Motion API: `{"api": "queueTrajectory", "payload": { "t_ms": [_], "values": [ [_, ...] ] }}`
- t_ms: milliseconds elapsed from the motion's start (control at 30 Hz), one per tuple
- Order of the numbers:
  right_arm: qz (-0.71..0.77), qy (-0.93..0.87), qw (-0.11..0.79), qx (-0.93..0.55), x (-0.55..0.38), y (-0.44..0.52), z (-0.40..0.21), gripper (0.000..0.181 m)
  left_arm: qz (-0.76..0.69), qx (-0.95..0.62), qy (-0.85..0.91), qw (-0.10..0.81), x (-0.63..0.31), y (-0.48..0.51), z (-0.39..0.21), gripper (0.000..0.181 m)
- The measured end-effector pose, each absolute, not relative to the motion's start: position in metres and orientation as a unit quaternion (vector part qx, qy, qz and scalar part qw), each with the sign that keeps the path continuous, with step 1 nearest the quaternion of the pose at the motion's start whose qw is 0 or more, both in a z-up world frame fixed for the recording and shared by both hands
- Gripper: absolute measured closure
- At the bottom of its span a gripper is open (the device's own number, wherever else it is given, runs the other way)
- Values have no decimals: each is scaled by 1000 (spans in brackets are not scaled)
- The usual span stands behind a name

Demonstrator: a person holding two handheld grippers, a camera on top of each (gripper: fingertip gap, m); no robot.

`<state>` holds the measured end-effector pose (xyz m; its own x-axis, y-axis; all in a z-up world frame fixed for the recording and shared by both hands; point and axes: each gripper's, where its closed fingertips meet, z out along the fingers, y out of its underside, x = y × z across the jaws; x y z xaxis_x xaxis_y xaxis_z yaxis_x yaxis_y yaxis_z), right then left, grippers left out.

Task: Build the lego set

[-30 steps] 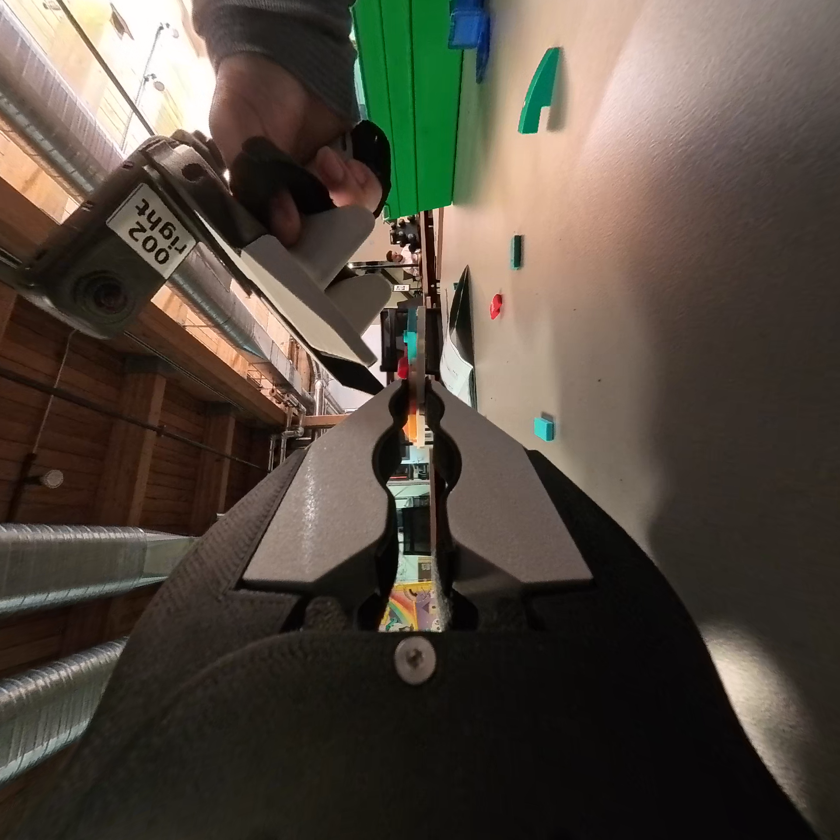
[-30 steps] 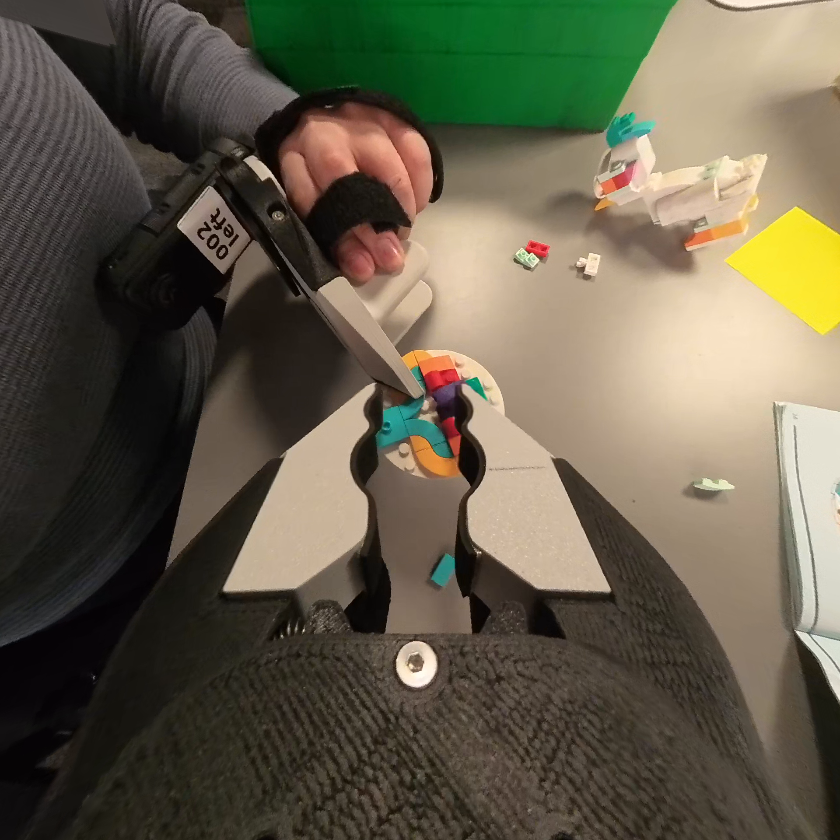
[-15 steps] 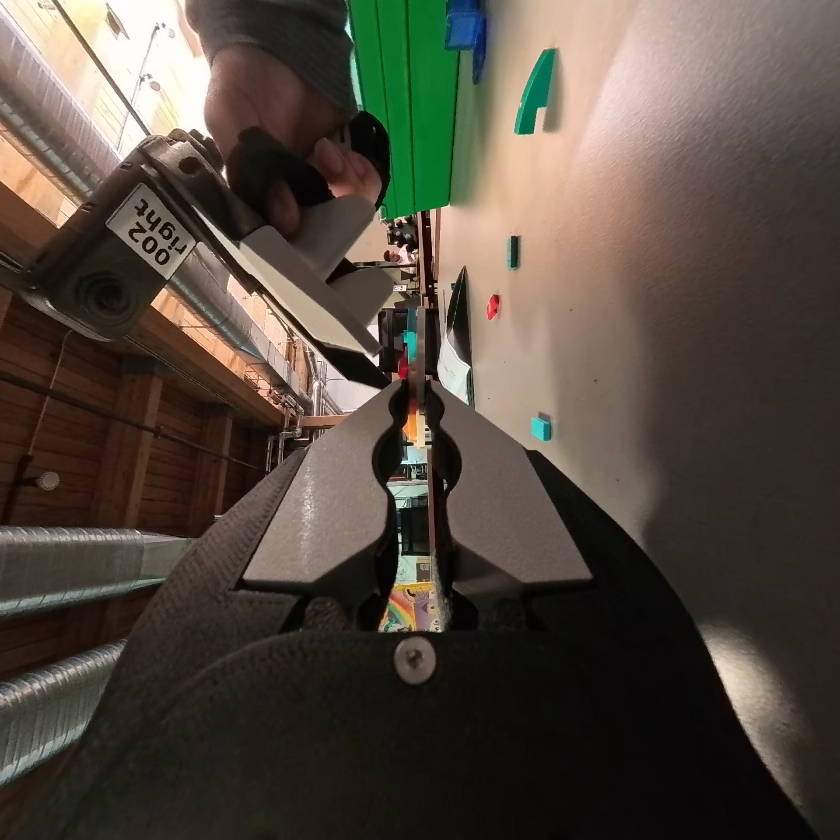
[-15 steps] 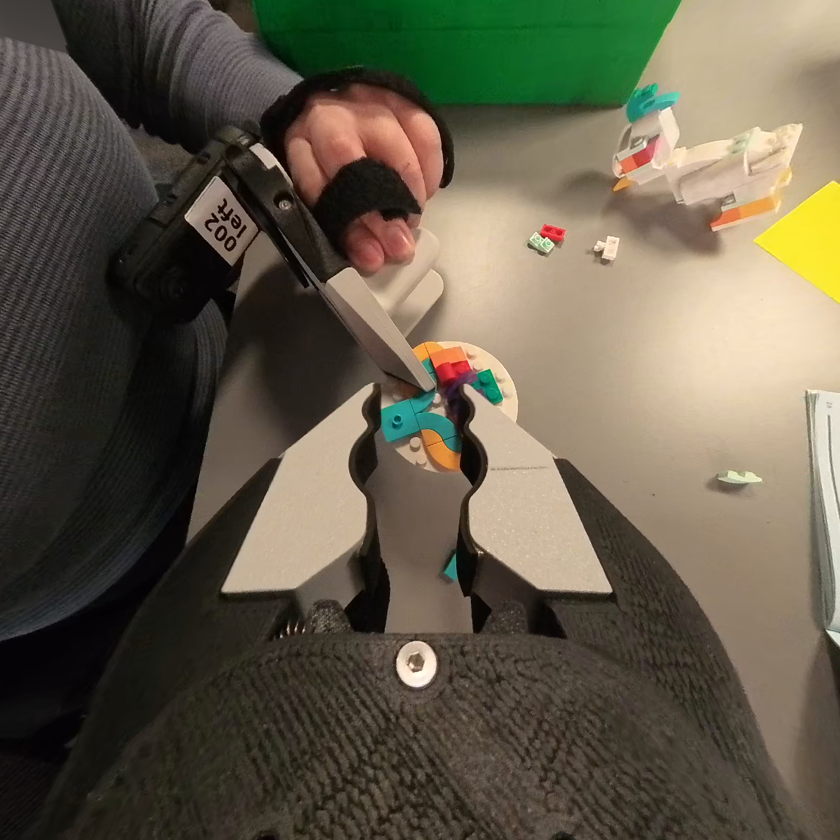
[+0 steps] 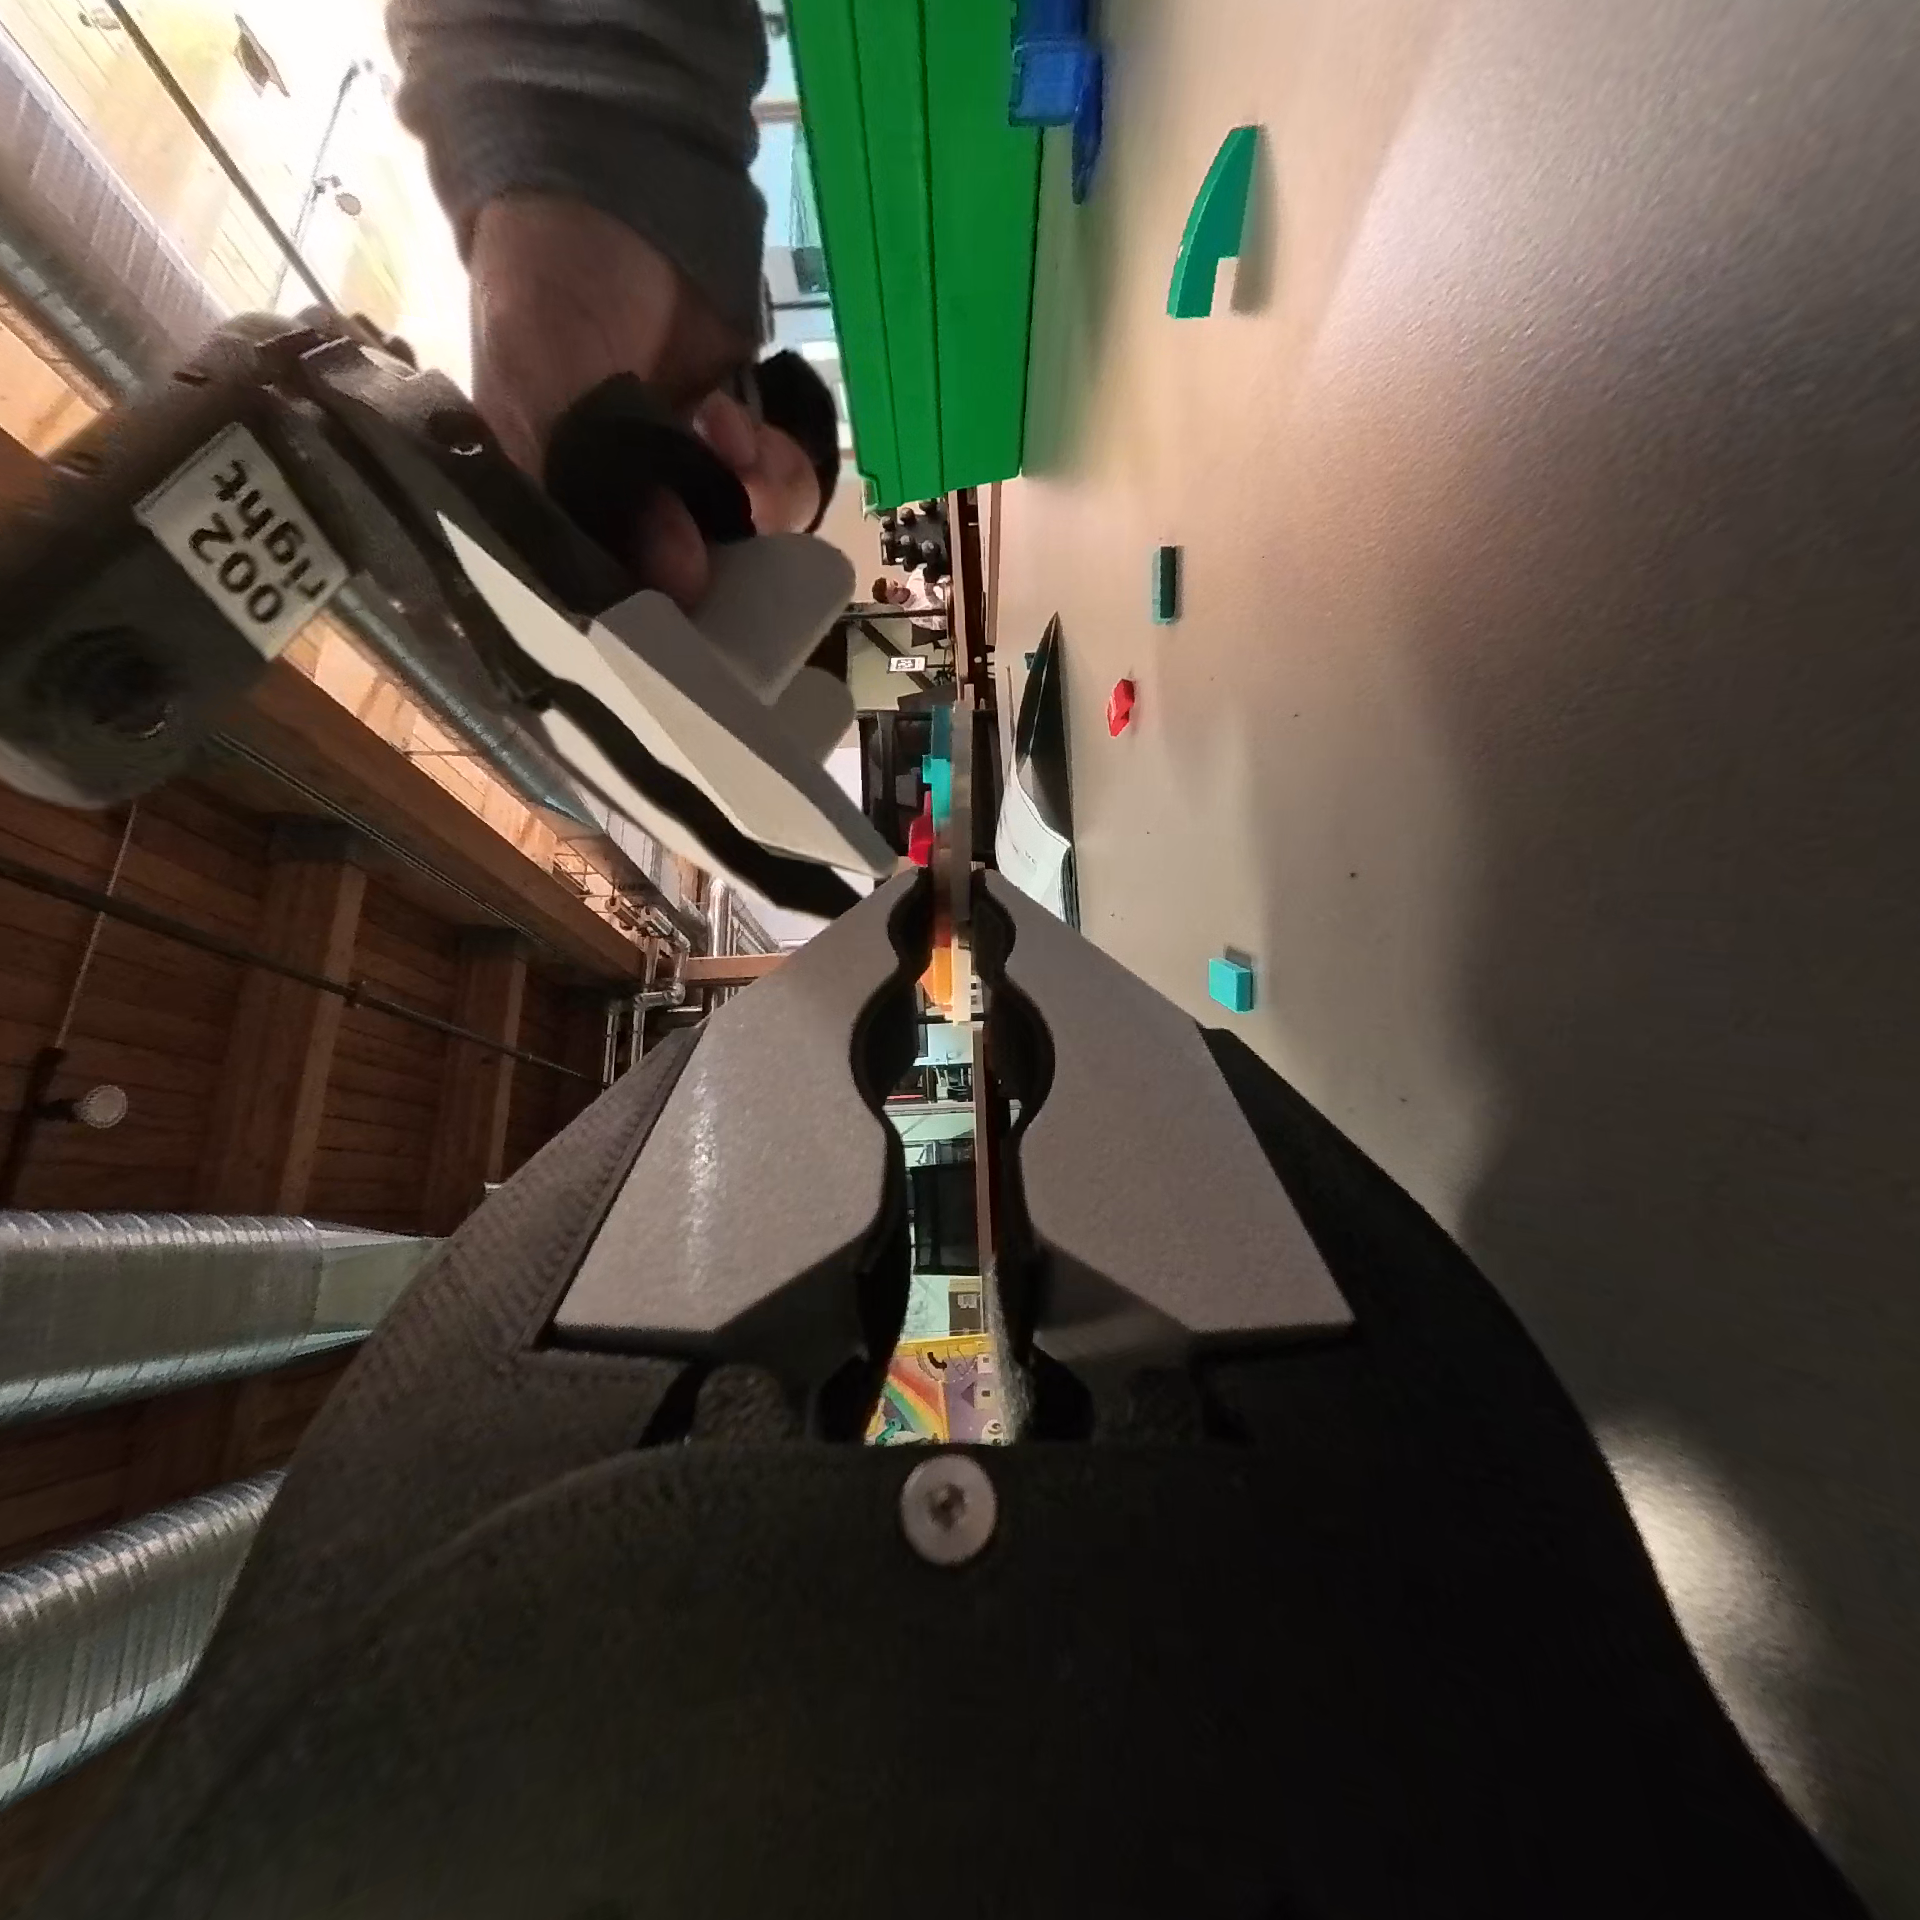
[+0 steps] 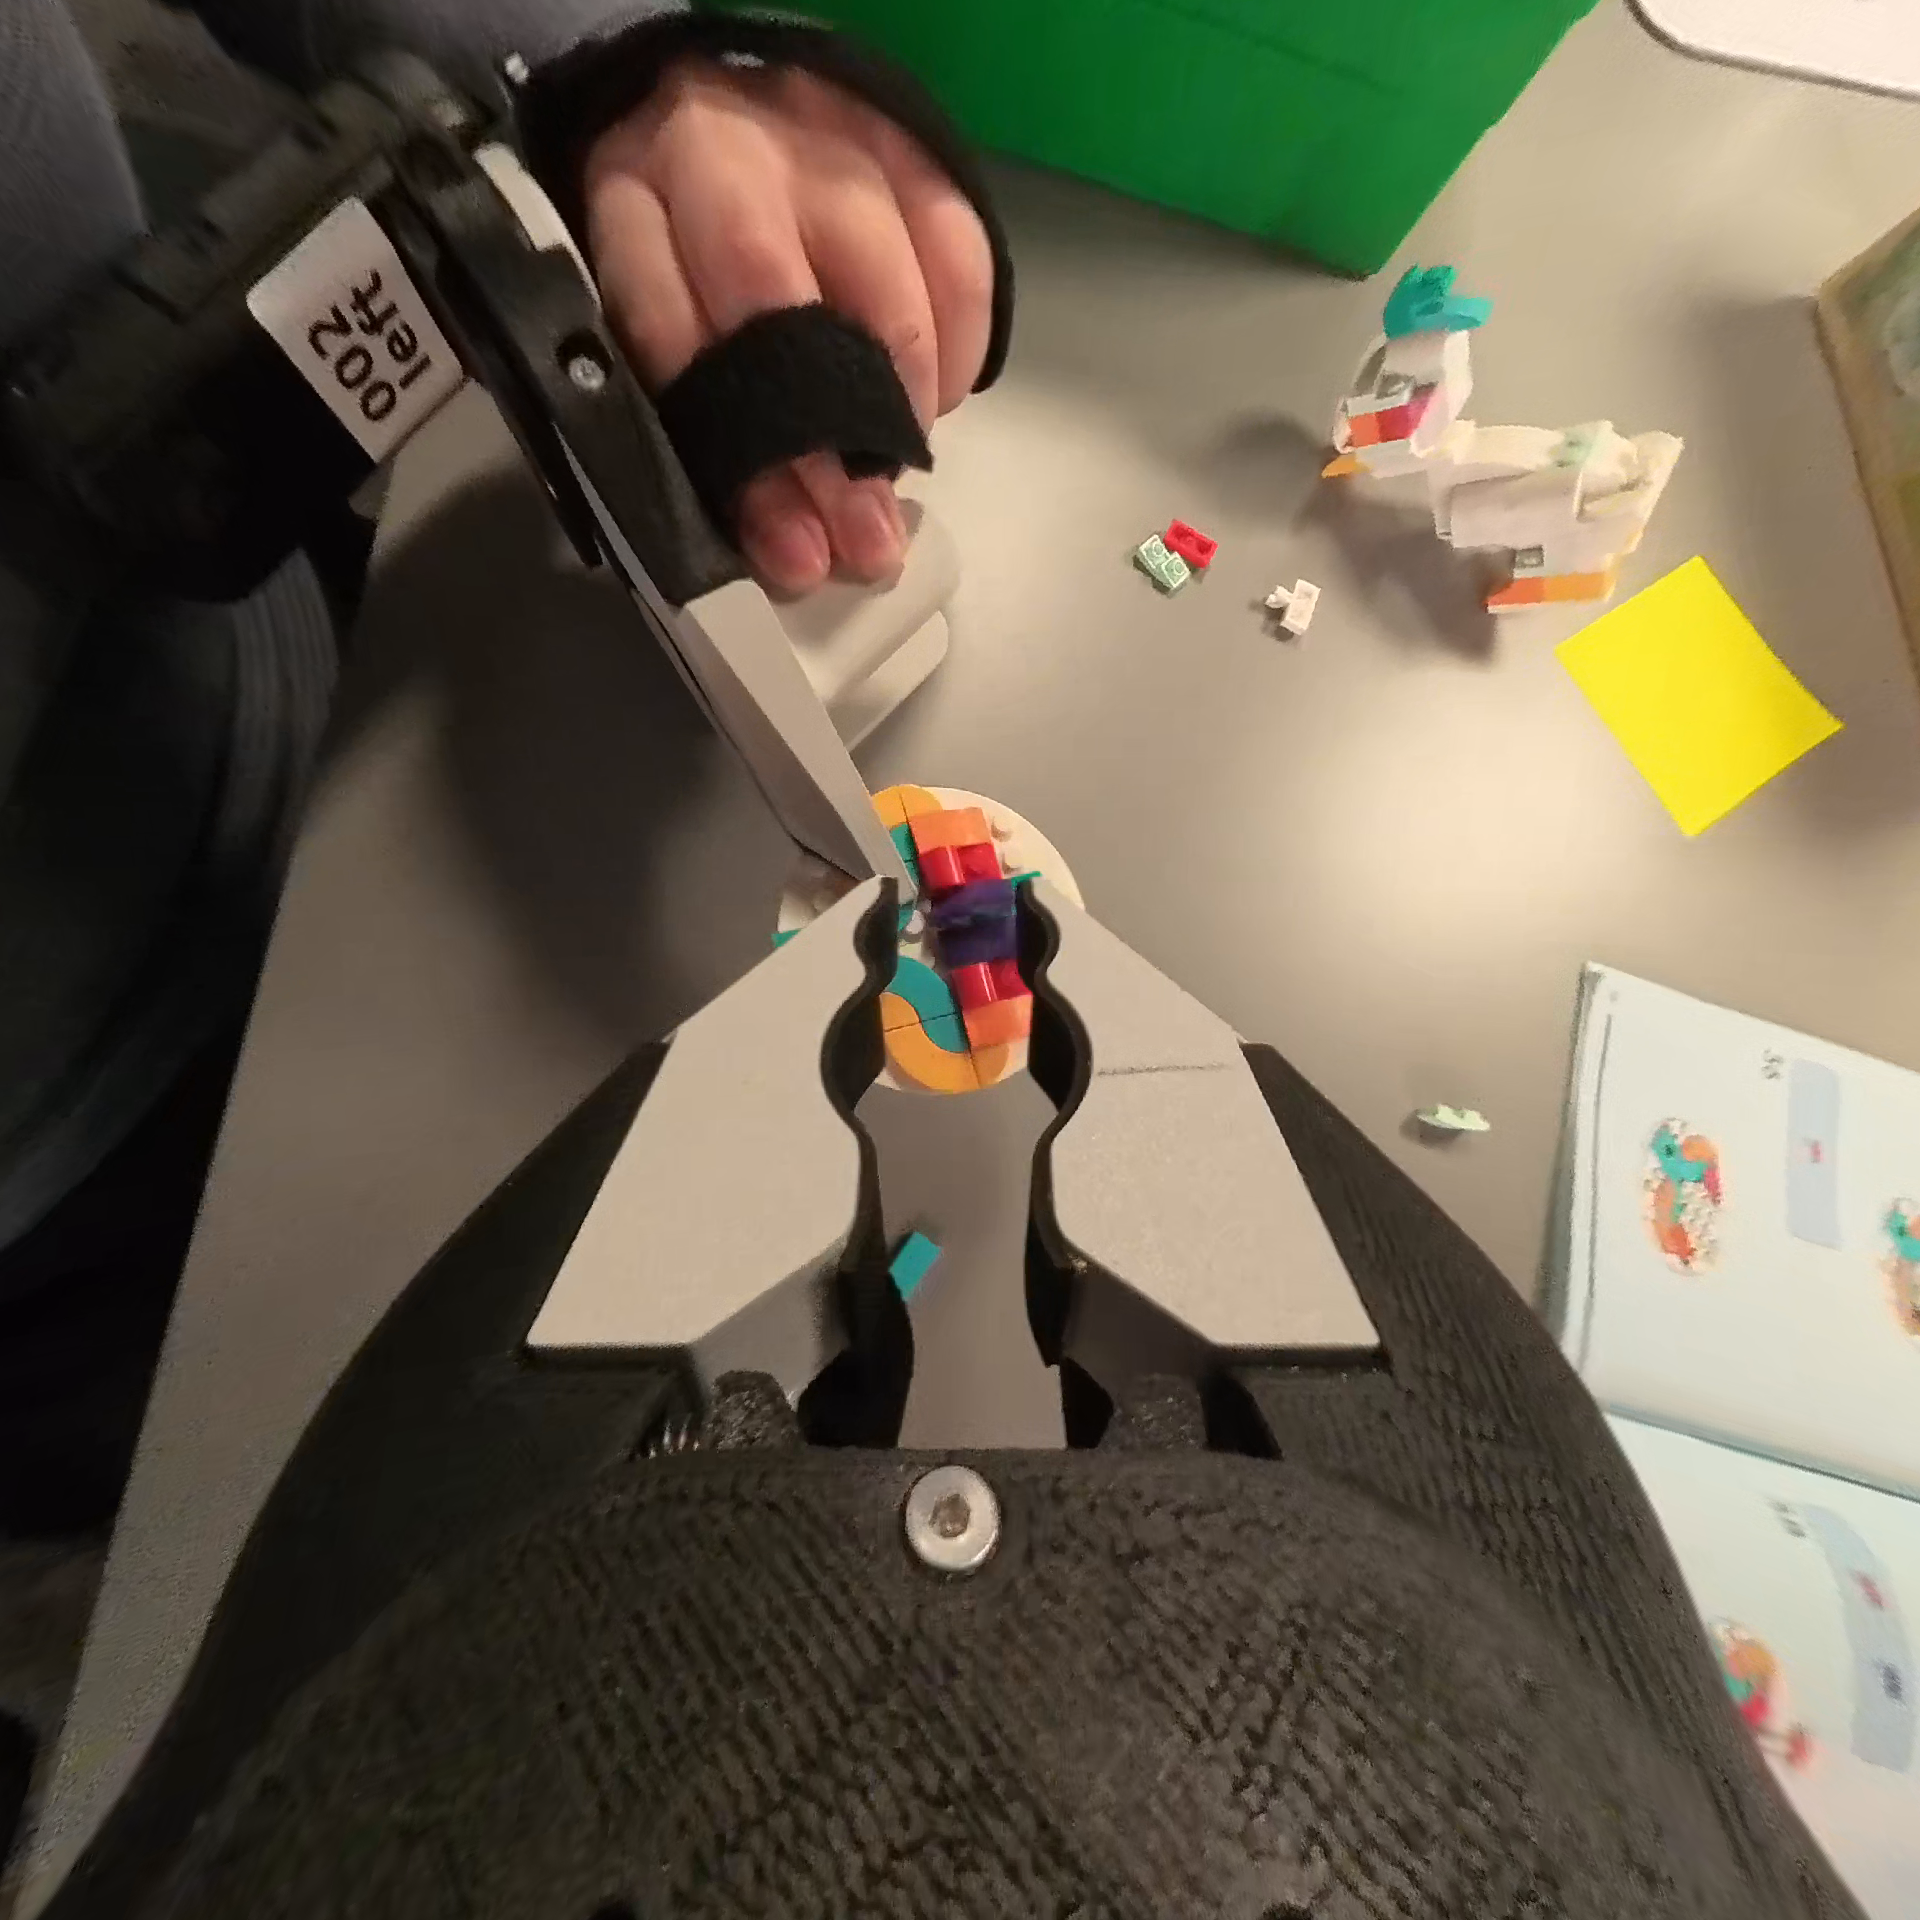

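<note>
1. Room, seen in the left wrist view: wood-panelled wall (image 5: pixel 343 1039) and silver ribbed ducts (image 5: pixel 156 1309) on the left; the view is rolled sideways, so the grey matte tabletop (image 5: pixel 1558 727) fills the right side.
2. Right wrist view, left to right: grey ribbed sleeve (image 6: pixel 135 831); a hand with a black strap (image 6: pixel 790 312) gripping the left gripper (image 6: pixel 883 883); green plastic bin (image 6: pixel 1195 114) at the top; small red and pale green bricks (image 6: pixel 1174 551) touching each other; a white small piece (image 6: pixel 1294 603) nearby; a white built lego bird with teal crest and orange feet (image 6: pixel 1496 468); yellow square paper note (image 6: pixel 1694 696); pale green loose piece (image 6: pixel 1452 1119); open instruction booklet (image 6: pixel 1745 1195) at the right edge.
3. Task thing: round white lego plate with orange, teal, red and purple curved bricks on top (image 6: pixel 956 997). It is held edge-on, above the tabletop, in the middle of both views (image 5: pixel 961 831).
4. Left gripper (image 5: pixel 954 883): nearly closed, clamping the plate's rim.
5. Right gripper (image 6: pixel 956 914): jaws narrowly apart, tips on either side of the purple brick (image 6: pixel 971 920) on the plate's stack. Actual grip – cannot tell.
6. Teal small brick (image 6: pixel 914 1262) lies on the tabletop between the right gripper's fingers, near their base.
7. Left wrist view also shows a teal curved piece (image 5: pixel 1210 229), a red small piece (image 5: pixel 1120 707) and a teal block (image 5: pixel 1231 982) loose on the tabletop.
</note>
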<state>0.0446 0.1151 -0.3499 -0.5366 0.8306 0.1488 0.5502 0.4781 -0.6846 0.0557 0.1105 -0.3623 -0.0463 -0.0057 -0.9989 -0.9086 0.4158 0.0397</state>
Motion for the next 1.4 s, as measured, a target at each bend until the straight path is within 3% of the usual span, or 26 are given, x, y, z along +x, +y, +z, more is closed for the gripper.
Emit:
{"api": "queueTrajectory", "payload": {
  "t_ms": [233, 567, 800, 1033, 1200, 1400],
  "values": [
    [242, -855, 238, -392, 44, 120, -358, 166, 390, -374, 610, 580, 56, 110, -362, 177],
    [434, -782, 176, -412, 46, 113, -343, 167, 396, -368, 601, 589, 56, 109, -357, 176],
    [457, -772, 174, -406, 46, 115, -350, 162, 393, -368, 604, 587, 57, 108, -358, 176],
    [435, -787, 195, -392, 48, 115, -351, 152, 393, -371, 605, 585, 56, 110, -359, 177],
    [385, -815, 232, -365, 47, 115, -348, 156, 391, -373, 605, 585, 56, 110, -360, 177],
    [403, -755, 167, -490, 35, 123, -339, 167, 391, -375, 606, 583, 55, 111, -361, 177]
  ]
}}
